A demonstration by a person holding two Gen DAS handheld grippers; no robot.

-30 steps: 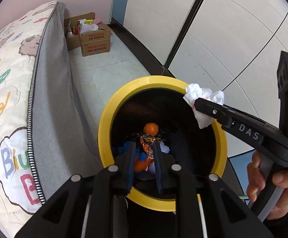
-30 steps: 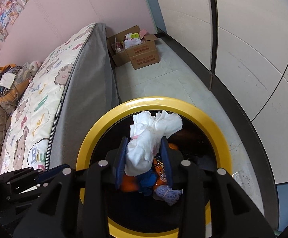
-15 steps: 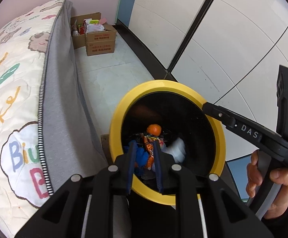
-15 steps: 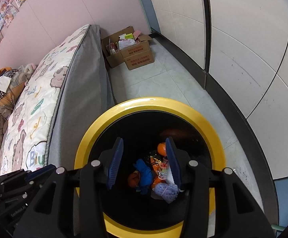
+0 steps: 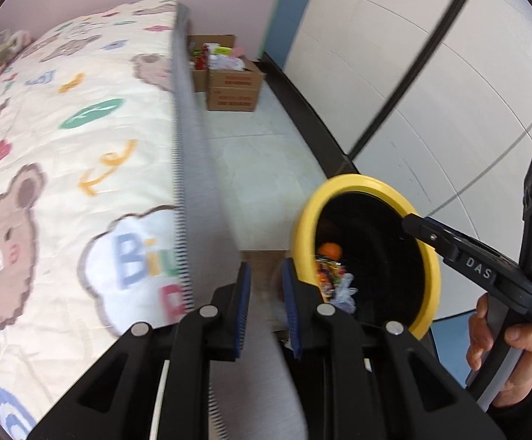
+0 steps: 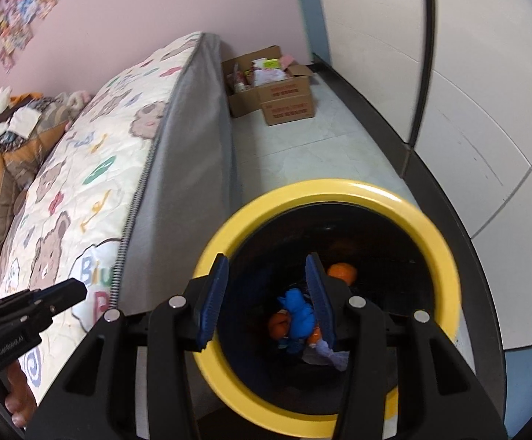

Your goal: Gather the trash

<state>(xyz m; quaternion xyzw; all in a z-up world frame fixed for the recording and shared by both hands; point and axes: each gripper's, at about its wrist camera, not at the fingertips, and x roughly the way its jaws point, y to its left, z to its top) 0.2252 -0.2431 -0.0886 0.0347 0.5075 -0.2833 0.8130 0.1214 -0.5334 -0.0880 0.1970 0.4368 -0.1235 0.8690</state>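
Between pickups: right gripper (image 6: pixel 266 293) spread empty over yellow-rimmed bin (image 6: pixel 438 253); left gripper (image 5: pixel 266 293) parted, empty; next, locate more trash.

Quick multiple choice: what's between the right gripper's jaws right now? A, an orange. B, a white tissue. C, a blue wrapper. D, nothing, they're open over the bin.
D: the right gripper shows open jaws with nothing clamped, only a view down into the yellow-rimmed bin, where the trash lies.
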